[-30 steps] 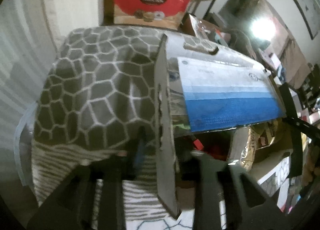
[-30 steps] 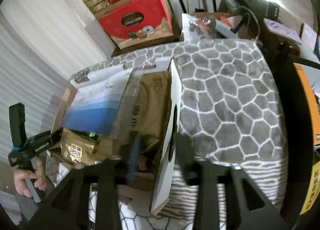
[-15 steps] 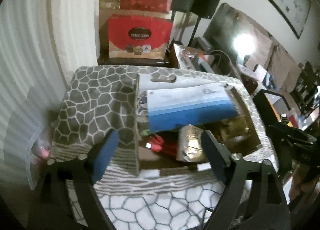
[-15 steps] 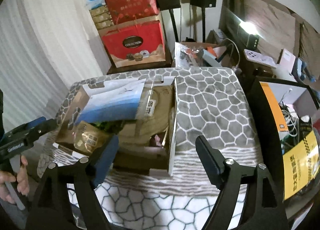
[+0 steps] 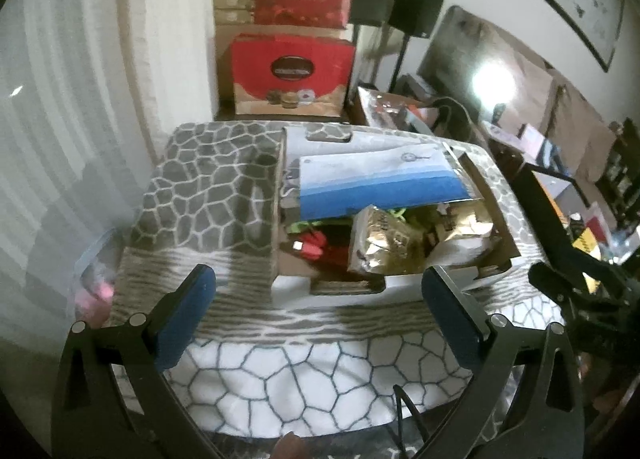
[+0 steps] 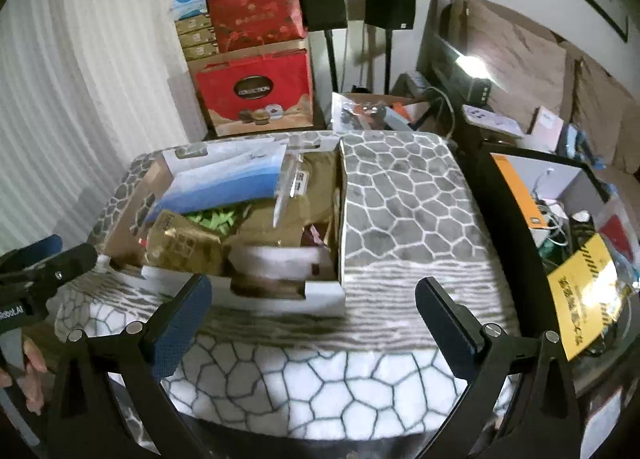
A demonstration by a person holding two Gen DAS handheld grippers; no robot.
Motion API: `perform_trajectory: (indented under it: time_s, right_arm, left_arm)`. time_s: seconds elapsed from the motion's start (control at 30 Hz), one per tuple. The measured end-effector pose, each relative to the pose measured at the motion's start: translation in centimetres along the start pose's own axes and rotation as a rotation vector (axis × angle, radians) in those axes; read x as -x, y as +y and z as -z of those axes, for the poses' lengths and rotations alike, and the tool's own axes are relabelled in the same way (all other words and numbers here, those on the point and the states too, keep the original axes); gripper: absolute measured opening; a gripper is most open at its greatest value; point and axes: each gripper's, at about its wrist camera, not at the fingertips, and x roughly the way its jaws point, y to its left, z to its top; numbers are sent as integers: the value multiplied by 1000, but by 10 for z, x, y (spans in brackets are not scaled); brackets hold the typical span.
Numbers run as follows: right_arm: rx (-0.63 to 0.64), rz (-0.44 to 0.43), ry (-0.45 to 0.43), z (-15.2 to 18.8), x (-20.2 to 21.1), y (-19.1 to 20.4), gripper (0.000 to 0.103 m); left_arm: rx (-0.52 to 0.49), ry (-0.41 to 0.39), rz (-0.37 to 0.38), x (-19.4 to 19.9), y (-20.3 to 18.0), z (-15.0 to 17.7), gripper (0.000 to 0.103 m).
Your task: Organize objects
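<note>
the box (image 5: 394, 247) sits on the patterned blanket (image 5: 208, 195), toward its middle, packed with a blue-and-white packet (image 5: 376, 183), a gold bag (image 5: 380, 243) and what may be red wrappers, too blurred to tell. the left gripper (image 5: 318, 311) and right gripper (image 6: 312, 311) hover in front of the box, both spread wide and holding nothing. red gift boxes (image 6: 256, 93) are stacked behind the blanket.

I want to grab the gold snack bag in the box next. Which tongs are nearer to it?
Left, though only slightly. The left tongs hang open in front of the box with the gold snack bag just beyond them. The right tongs are also open, with the bag ahead and leftward.
</note>
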Motion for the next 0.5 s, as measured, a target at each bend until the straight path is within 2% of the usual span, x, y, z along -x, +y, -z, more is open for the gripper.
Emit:
perform_trajectory:
  time_s: [0.27, 0.5]
  right_arm:
    - [24, 25, -26, 10, 16, 11, 103]
    - [34, 36, -48, 11, 22, 17, 103]
  left_arm:
    - [7, -5, -66, 10, 1, 11, 103]
    - [6, -25, -72, 18, -2, 14, 103]
